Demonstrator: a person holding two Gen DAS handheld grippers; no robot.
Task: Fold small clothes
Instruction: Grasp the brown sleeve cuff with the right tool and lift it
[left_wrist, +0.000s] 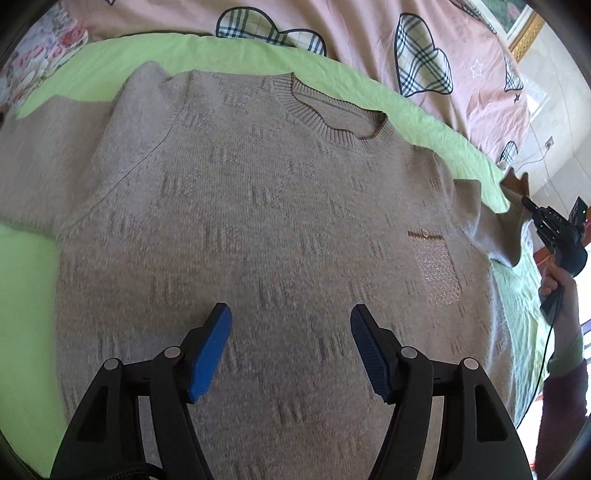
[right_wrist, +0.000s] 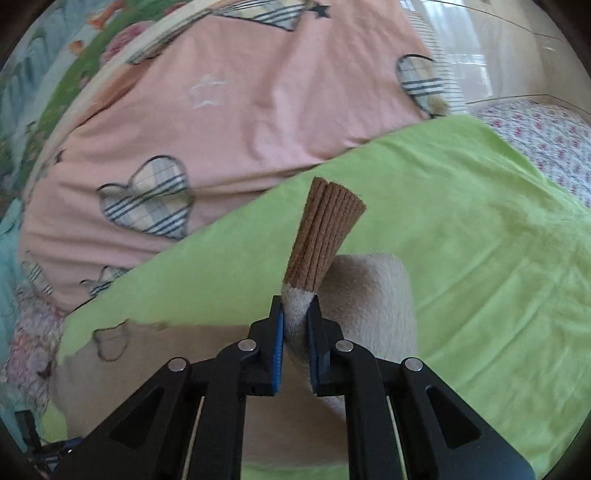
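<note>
- A pink quilt (left_wrist: 369, 44) printed with plaid hearts covers the bed; it is soft and rumpled, and a lime-green sheet (left_wrist: 147, 55) lies over it, probably as a plain working surface for folding.
- The beige sweater (left_wrist: 258, 221) lies front-up and spread flat in the middle of the green sheet, neckline toward the sheet's far edge. It is a fuzzy knit with raised dash motifs, a ribbed round collar (left_wrist: 332, 118) and a glittery chest pocket (left_wrist: 439, 269).
- The right sleeve (right_wrist: 369, 295) is lifted off the sheet near its right edge, likely to be folded across the body; its brown ribbed cuff (right_wrist: 325, 229) sticks out past the pads.
- The right gripper (right_wrist: 298, 325) is clamped on the sleeve just below that cuff.
- The left gripper (left_wrist: 291, 332) hovers over the sweater's lower body, blue fingers apart, holding nothing.
</note>
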